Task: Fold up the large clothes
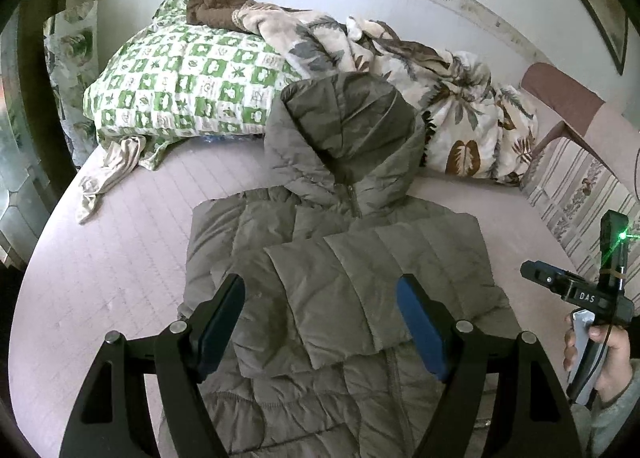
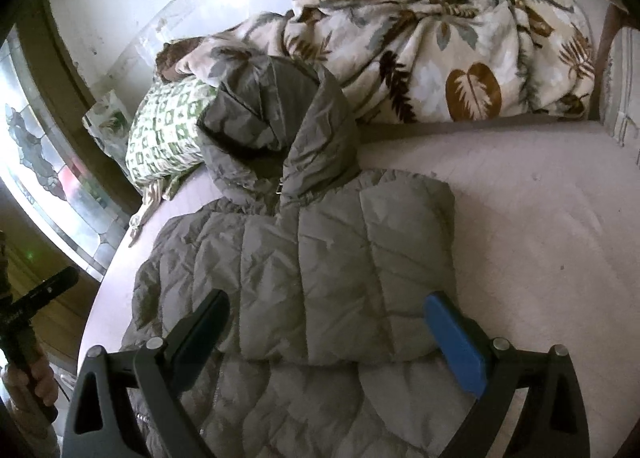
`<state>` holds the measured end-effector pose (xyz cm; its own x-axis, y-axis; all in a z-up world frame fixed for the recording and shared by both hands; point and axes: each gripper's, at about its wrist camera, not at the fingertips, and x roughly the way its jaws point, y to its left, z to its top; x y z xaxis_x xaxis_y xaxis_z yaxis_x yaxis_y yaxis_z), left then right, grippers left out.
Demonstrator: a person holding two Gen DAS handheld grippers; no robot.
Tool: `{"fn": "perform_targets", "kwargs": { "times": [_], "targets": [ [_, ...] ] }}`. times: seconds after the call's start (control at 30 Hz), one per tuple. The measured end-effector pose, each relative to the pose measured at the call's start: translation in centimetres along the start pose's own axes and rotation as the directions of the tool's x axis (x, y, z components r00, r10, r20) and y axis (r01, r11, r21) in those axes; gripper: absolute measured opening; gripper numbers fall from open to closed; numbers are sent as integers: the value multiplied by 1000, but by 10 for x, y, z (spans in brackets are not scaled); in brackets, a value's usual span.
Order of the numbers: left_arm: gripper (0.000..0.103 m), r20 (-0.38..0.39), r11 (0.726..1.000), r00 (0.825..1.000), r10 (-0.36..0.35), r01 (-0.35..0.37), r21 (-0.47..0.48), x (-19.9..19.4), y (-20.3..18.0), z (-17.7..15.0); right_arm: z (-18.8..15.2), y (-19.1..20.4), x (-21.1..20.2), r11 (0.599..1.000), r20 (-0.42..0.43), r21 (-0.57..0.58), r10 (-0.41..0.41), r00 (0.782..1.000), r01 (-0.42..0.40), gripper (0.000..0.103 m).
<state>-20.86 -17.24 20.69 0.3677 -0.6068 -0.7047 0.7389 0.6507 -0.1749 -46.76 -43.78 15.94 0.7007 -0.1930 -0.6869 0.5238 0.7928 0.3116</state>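
A grey-green quilted puffer jacket [image 1: 344, 258] lies flat on the pale pink bed [image 1: 120, 242], hood [image 1: 348, 117] toward the wall, with both sleeves folded across its front. It also fills the middle of the right wrist view [image 2: 320, 258]. My left gripper [image 1: 320, 298] is open and empty, hovering over the lower part of the jacket. My right gripper [image 2: 328, 318] is open and empty, over the jacket's lower right part. The right gripper's body also shows at the right edge of the left wrist view [image 1: 576, 290], held in a hand.
A green checked pillow [image 1: 180, 85] and a crumpled leaf-print blanket [image 1: 440, 97] lie along the wall behind the hood. A small beige cloth [image 1: 108, 173] lies at the left. A striped headboard [image 1: 580, 185] stands at the right. A window [image 2: 44, 161] is left of the bed.
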Motion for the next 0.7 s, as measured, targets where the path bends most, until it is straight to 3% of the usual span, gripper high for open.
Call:
{"fn": "perform_targets", "kwargs": {
  "times": [0.17,0.37,0.53,0.7],
  "targets": [
    [79,-28,1000,999,30,-30,2,1,8,9,1,10,-11,999,-8,-45,1,1000,-1,100],
    [79,-14,999,999,34,-34,3,7,27,37,29,15,2,993,-33,-112,-26,999,22,100],
    [79,3,999,999,43,-43,-10,49,45,67,62,15,42,987,-71,-161,-31,997,19,100],
    [79,-53,996,995,89,-90,-4,109,56,96,101,17,89,983,-83,-184,-41,996,25,100]
  ]
}}
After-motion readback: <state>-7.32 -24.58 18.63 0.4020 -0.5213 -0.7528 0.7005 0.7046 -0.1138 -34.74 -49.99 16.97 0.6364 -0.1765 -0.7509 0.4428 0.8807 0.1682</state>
